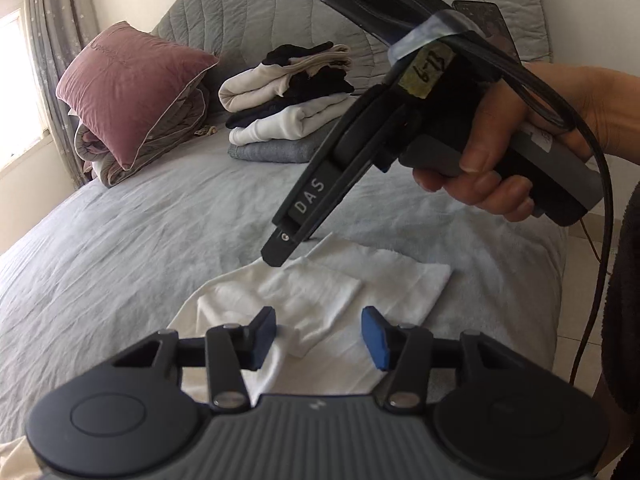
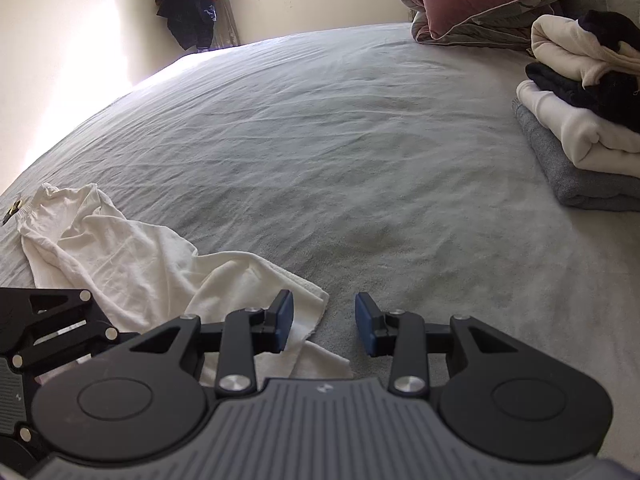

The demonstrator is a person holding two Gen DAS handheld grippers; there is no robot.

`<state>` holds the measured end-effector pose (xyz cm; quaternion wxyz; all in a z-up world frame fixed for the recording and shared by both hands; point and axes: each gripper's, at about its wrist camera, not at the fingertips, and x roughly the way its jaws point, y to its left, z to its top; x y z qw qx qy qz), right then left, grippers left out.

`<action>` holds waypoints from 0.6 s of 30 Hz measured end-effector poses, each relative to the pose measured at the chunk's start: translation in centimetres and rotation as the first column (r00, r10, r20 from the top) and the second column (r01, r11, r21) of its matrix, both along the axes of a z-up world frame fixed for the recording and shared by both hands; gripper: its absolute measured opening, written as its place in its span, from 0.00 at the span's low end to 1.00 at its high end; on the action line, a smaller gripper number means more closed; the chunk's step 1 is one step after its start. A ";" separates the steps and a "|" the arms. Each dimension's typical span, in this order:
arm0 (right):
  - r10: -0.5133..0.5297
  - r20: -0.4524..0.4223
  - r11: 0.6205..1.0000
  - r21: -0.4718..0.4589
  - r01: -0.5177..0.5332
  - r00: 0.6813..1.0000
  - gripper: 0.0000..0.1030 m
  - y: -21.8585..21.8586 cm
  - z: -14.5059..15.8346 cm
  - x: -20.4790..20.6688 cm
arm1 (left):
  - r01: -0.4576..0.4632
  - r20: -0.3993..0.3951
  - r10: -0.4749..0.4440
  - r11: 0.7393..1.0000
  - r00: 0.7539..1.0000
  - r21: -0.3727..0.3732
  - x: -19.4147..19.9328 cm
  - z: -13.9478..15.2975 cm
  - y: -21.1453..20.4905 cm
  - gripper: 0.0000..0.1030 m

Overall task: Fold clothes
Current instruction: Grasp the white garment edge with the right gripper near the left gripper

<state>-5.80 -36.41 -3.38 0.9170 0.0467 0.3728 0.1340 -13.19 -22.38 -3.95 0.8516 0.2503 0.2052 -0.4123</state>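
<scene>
Garment (image 2: 120, 252), white, lies on the bed (image 2: 360, 160) near its front edge, well apart from the pile (image 1: 288, 108) of folded clothes by the pillow (image 1: 132, 88). One end is doubled over; the far end with the waistband remains loose and rumpled.

Left gripper (image 1: 318, 336): jaws wide apart, empty, hovering over the doubled section. Right gripper (image 2: 324, 320): jaws wide apart, empty, its left pad (image 2: 285, 320) over the garment's near corner, the other over bare sheet.

Judgement: folding is midway, between grasps. The next move likely calls for pinching the loose end at two points, then carrying it over squarely.
</scene>
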 end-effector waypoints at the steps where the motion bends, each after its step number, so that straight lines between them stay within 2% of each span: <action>1: 0.004 -0.003 1.000 -0.004 -0.004 1.000 0.37 0.1 -0.2 0.2 | 0.000 -0.003 0.000 1.000 1.000 -0.001 0.1 0.0 -0.3 0.43; 3: 0.021 0.003 1.000 -0.004 -0.021 1.000 0.34 0.1 -0.5 0.6 | -0.005 -0.023 0.004 1.000 1.000 -0.010 0.5 -0.1 -0.8 0.36; 5: 0.038 -0.001 0.999 0.000 -0.038 0.999 0.25 0.2 -0.8 1.1 | -0.011 -0.050 0.010 1.000 0.999 -0.021 0.9 -0.2 -1.1 0.27; 7: 0.048 -0.005 0.999 0.016 -0.048 0.999 0.07 0.2 -0.8 1.4 | -0.021 -0.078 0.018 0.999 0.997 -0.030 1.2 -0.3 -1.4 0.18; 8: 0.047 -0.005 0.999 0.025 -0.047 0.999 0.05 0.3 -0.6 1.5 | -0.025 -0.088 0.022 0.999 0.996 -0.034 1.2 -0.3 -1.5 0.03; 11: 0.038 0.021 0.998 0.041 -0.039 0.999 0.04 0.2 0.2 1.3 | -0.060 -0.068 0.055 0.996 0.996 -0.065 0.8 0.2 -1.2 0.01; 15: 0.023 0.085 0.997 0.071 -0.029 0.996 0.04 -0.2 2.3 0.3 | -0.097 -0.054 0.089 0.981 0.995 -0.169 0.0 2.1 0.6 0.01; 18: 0.017 0.138 0.997 0.077 -0.028 0.990 0.04 -0.6 4.0 -1.0 | -0.085 -0.039 0.079 0.970 0.996 -0.229 -1.0 3.8 2.0 0.01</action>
